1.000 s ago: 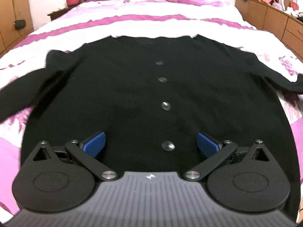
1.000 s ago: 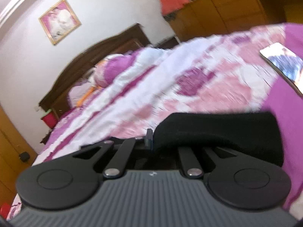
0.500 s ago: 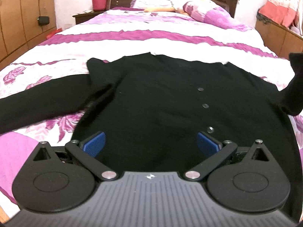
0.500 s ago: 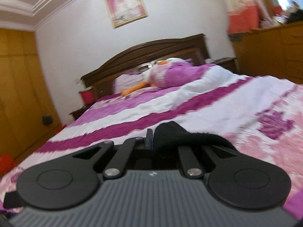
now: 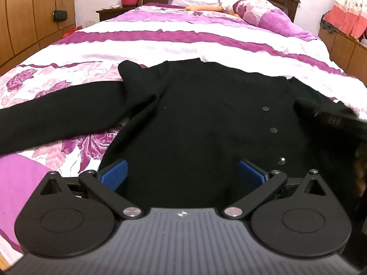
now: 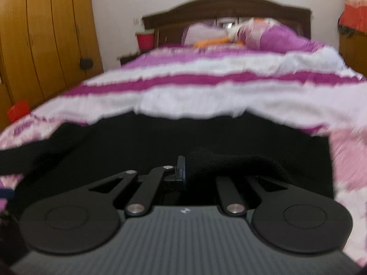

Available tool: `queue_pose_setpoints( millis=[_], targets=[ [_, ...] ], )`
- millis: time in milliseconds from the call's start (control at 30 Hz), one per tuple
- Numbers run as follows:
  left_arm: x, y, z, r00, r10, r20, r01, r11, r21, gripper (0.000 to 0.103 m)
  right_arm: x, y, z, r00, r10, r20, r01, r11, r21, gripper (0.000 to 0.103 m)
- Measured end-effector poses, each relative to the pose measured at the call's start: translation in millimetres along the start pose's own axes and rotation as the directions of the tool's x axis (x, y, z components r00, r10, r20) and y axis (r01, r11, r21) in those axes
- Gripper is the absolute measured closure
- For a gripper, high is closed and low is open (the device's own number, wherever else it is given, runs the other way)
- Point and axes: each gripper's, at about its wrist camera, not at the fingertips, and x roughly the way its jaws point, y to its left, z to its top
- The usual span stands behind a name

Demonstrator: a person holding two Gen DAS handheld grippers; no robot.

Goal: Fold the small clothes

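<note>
Left gripper (image 5: 182, 175) – jaws wide apart, blue pads (image 5: 114, 174) clear of fabric, nothing between them. Black cardigan (image 5: 195, 123) lies flat on bed (image 5: 183, 41) directly ahead of the jaws, buttons (image 5: 273, 130) right of centre, one sleeve (image 5: 57, 119) stretched left. Right gripper (image 6: 184, 171) – jaws clamped on cardigan fold, fabric draped over right finger.

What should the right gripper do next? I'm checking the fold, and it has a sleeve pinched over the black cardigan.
Probably carry the sleeve a little further across and lay it flat on the cardigan, then let go. The right gripper is shut on the sleeve end above the cardigan's body, while the other sleeve lies spread on the bed and the left gripper is open, holding nothing.
</note>
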Motion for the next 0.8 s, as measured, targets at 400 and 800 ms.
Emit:
queue_pose_setpoints(
  millis=[400,800],
  targets=[
    [7,4,-3,1.0,0.009,-0.014,-0.009,1.0,-0.01,0.0,-26,3,-29,0.993,0.076,-0.089,-0.067,0.993,0.101,0.07],
    [-13,-61,9,0.996,-0.091,0.026,0.087,0.988,0.129,0.0,-115,-32,-44,0.998,0.038,-0.05,-0.029,0.984,0.176,0.07]
  ],
)
